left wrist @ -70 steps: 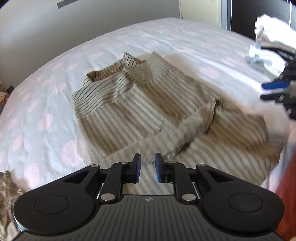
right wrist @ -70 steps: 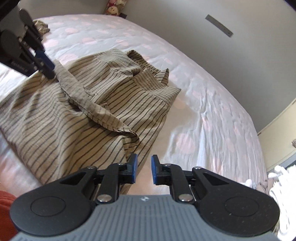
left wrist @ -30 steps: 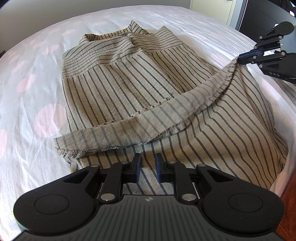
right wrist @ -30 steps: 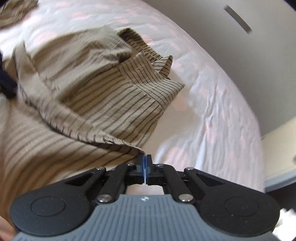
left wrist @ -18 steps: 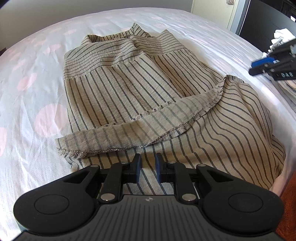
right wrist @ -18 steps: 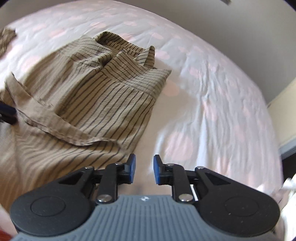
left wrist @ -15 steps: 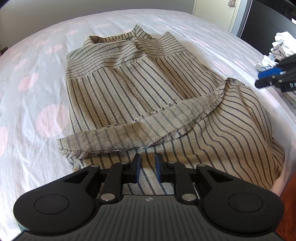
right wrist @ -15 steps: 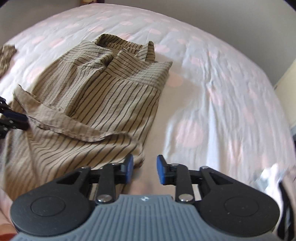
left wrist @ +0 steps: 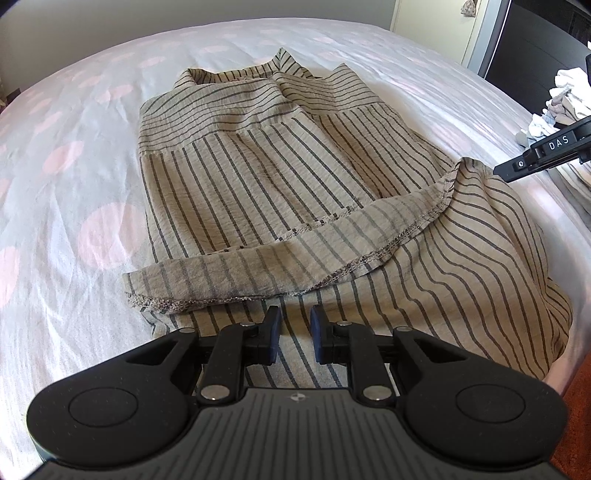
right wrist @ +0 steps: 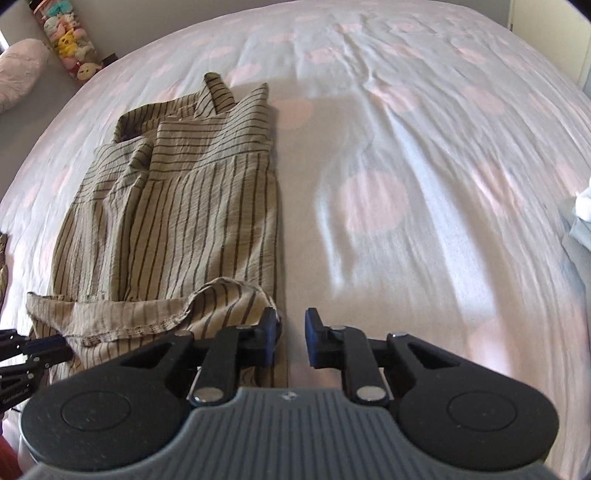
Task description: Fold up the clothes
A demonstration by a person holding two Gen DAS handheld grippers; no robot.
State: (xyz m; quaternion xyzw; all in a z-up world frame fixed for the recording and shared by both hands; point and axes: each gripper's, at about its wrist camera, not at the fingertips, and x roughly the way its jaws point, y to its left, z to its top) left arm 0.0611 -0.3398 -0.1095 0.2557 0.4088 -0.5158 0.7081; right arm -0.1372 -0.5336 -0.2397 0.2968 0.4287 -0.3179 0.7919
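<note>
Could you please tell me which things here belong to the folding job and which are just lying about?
Job:
striped shirt
left tool
right tool

Lying about:
clothes pile
plush toys
pink pillow

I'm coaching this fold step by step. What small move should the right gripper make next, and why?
Probably ease the right gripper left onto the turned-over hem of the striped garment and pinch it. Its fingers are closing on nothing over bare bedsheet, the hem lies loose just beside them, and the bottom fold looks unfinished.
</note>
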